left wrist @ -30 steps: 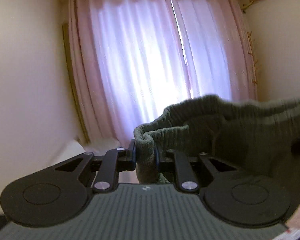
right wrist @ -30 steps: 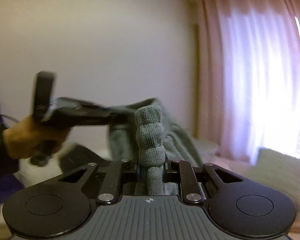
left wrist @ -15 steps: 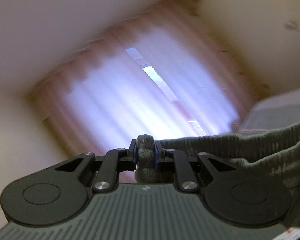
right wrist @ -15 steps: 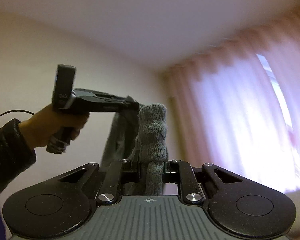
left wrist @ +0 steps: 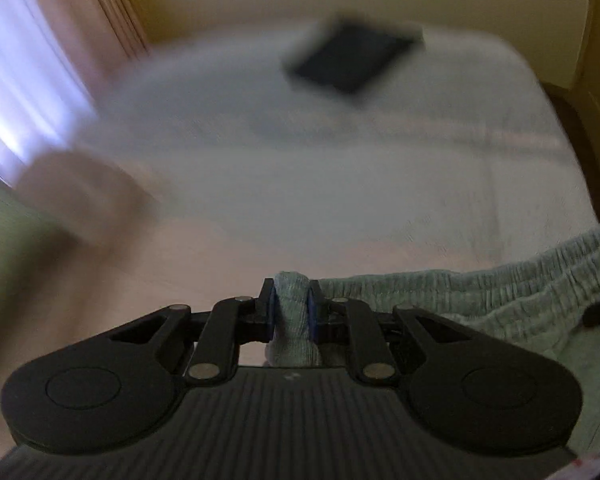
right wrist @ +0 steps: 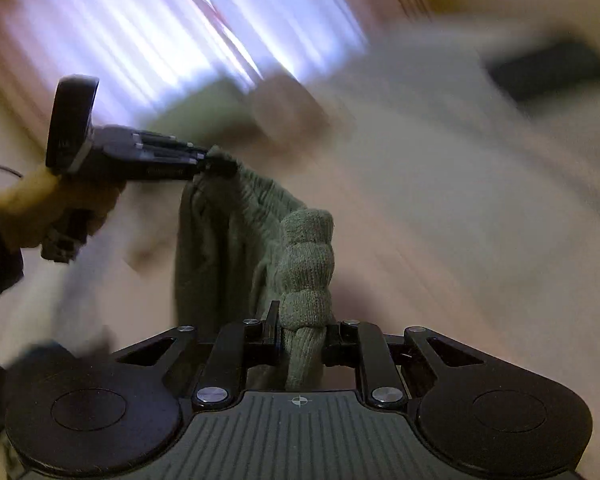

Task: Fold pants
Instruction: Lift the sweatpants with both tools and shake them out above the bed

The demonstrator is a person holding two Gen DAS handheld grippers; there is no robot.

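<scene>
Left wrist view: the left gripper (left wrist: 292, 312) is pinching a bunched corner of the grey-green pants (left wrist: 500, 292) at the elastic waistband; the waistband runs off to the right edge, above a pale bed (left wrist: 340, 160); a dark flat object (left wrist: 352, 60), too blurred to identify, lies far up the bed; pink curtains (left wrist: 28, 60) fill the upper left.

Right wrist view: the right gripper (right wrist: 300, 332) is clamped on the other bunched waistband corner, the knit standing up between its fingers; across the frame, a hand (right wrist: 52, 208) holds the left gripper, and the pants hang in a slack drape between the two; the background is streaked with motion blur.

Progress, as a judgement: the pants are held aloft by both waistband corners and not yet laid on the bed; no fold is visible; spreading the garment flat and every fold appear to remain.
</scene>
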